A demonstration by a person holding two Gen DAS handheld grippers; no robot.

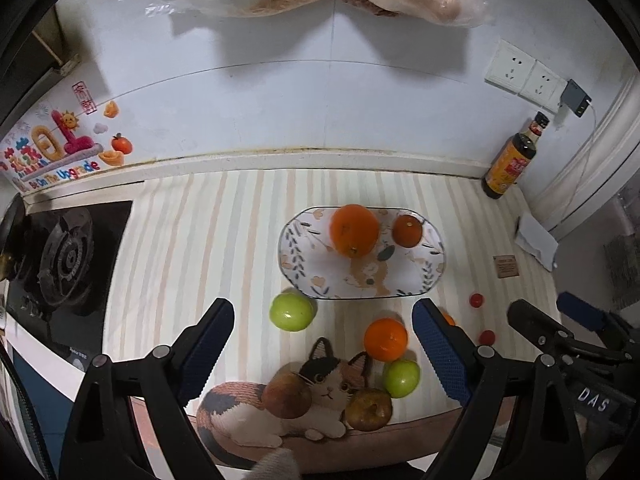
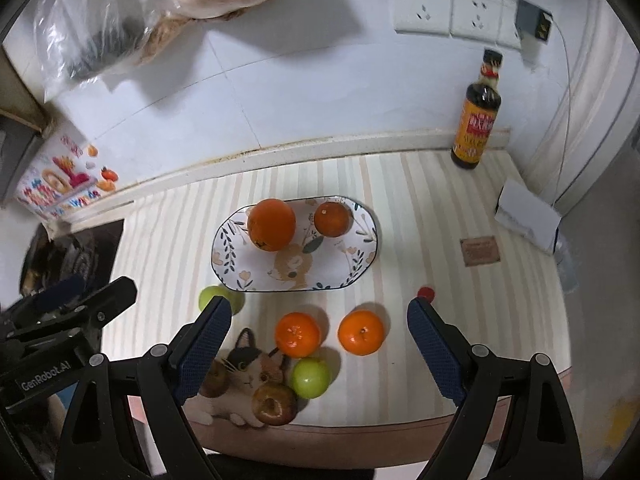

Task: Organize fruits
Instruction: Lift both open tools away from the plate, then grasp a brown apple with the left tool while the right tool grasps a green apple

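Step in hand: between transfers. The oval plate (image 2: 362, 258), set mid-counter toward the back edge, holds a large orange (image 2: 271, 224) and a smaller orange (image 2: 331, 219).

Left gripper (image 1: 323, 344) and right gripper (image 2: 319, 344) both hover above the front edge with jaws wide, holding nothing.

Loose near the front edge:
- two mandarins (image 2: 297, 334)
- green apples (image 2: 310, 377)
- brownish apples (image 2: 274, 404)
- cherry tomatoes (image 1: 476, 300)

Next move, as judged: lower one gripper over a loose mandarin, straddle it, close gently, carry it to the plate.
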